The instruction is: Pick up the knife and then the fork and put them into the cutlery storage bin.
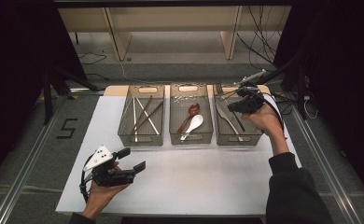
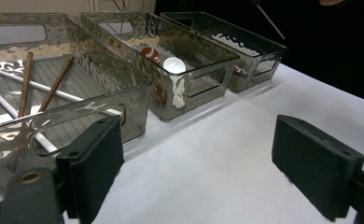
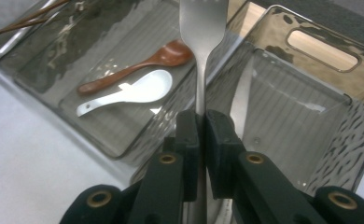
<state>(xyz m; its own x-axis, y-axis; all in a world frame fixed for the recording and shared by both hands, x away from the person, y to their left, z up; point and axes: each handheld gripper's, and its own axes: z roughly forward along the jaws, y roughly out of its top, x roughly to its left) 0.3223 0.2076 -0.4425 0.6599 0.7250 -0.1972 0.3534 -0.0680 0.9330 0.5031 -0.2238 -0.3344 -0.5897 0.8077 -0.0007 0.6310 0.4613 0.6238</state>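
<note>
My right gripper [image 1: 236, 106] hovers over the right-hand clear bin [image 1: 238, 139], held by a hand in a dark sleeve. In the right gripper view its jaws [image 3: 202, 116] are shut on the handle of a metal fork [image 3: 202, 28]. The fork's tines point ahead, above the wall between the middle and right bins. A table knife [image 3: 241, 100] lies in the right bin below it. My left gripper [image 1: 132, 159] rests in a hand near the front left of the white table [image 1: 194, 177]. It stands open [image 2: 203, 163] with nothing between its pads.
The middle bin [image 1: 191, 138] holds a wooden spoon [image 1: 192, 111] and a white spoon [image 1: 195, 122]. The left bin [image 1: 140, 140] holds several chopsticks [image 1: 143, 115]. All three bins stand side by side at the table's far edge. Cables hang behind the right bin.
</note>
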